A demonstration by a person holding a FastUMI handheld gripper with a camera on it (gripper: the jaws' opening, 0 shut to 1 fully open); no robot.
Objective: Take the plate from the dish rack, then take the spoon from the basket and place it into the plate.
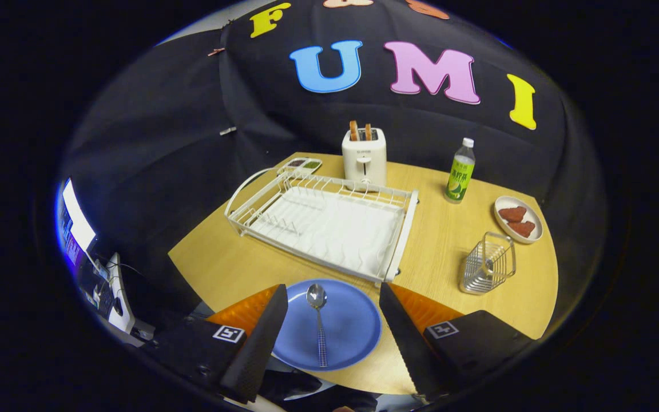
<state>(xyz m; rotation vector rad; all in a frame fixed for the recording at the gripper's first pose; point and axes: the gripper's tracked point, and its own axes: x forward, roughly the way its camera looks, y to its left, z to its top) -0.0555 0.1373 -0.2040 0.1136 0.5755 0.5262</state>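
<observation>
gripper (329, 335) fingers spread wide, holding nothing. spoon (318, 320) lies flat in blue plate (358, 326) btwn them, near table edge, just in front of empty dish rack (324, 220). basket (488, 263) off to the right. looks done imo; back off straight w/o nudging plate.

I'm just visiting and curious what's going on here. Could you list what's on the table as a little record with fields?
surface: wooden table
plate: blue, lying between the tool's fingers, at the table's near edge
spoon: lies in the plate, bowl end pointing to the rack
rack: white, no dishes in it, just beyond the plate
basket: wire, right of the rack
toaster: white, two slices in it, behind the rack
bottle: green label
dish: small, two brown pieces, beyond the basket
tool: open, holding nothing
</observation>
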